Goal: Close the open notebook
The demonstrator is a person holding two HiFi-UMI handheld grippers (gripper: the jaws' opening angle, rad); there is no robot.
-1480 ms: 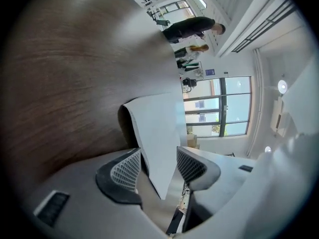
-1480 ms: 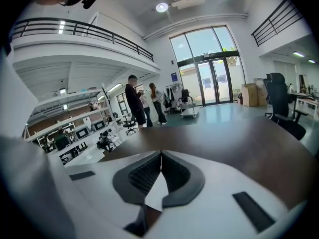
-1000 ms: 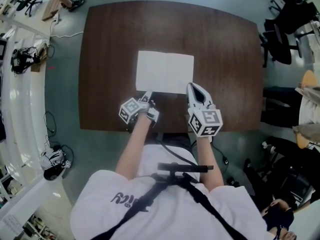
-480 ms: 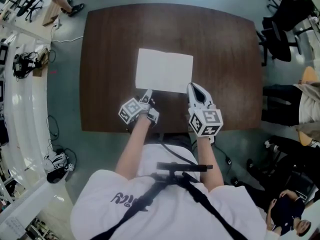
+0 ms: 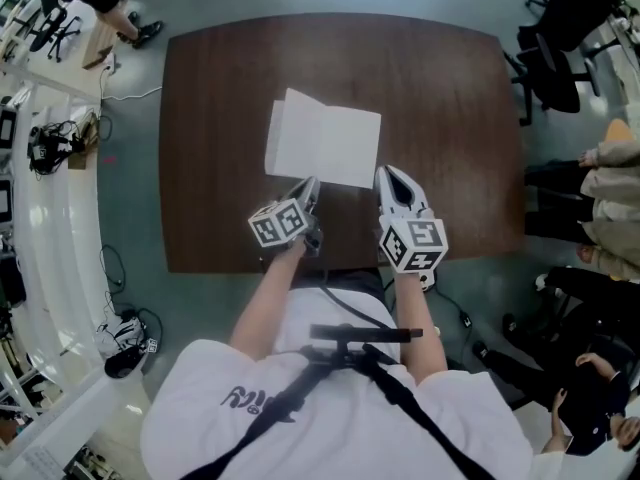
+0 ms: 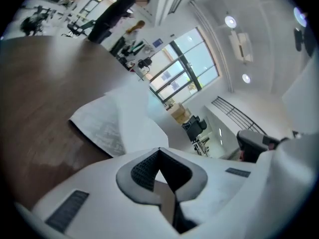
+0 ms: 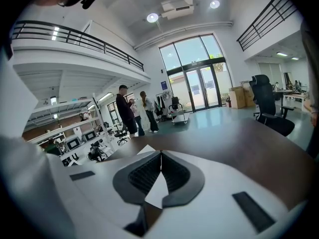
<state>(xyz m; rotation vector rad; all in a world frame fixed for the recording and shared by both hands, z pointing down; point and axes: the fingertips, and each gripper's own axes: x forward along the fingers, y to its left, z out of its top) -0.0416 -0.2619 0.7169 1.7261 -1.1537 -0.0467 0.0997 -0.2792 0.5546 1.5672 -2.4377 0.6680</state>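
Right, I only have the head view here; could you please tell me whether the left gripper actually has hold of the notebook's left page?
Observer: Yes. The left gripper view shows the left gripper with its jaws shut on the left page, which curves up off the table.
Operator: Thank you. And the right gripper?
Observer: Its own view shows the right gripper shut, tips together; a white notebook corner shows just past them.

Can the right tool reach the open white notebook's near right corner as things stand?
Likely yes: the right tool, shut, lies by that corner of the open white paper notebook; nothing stands between.
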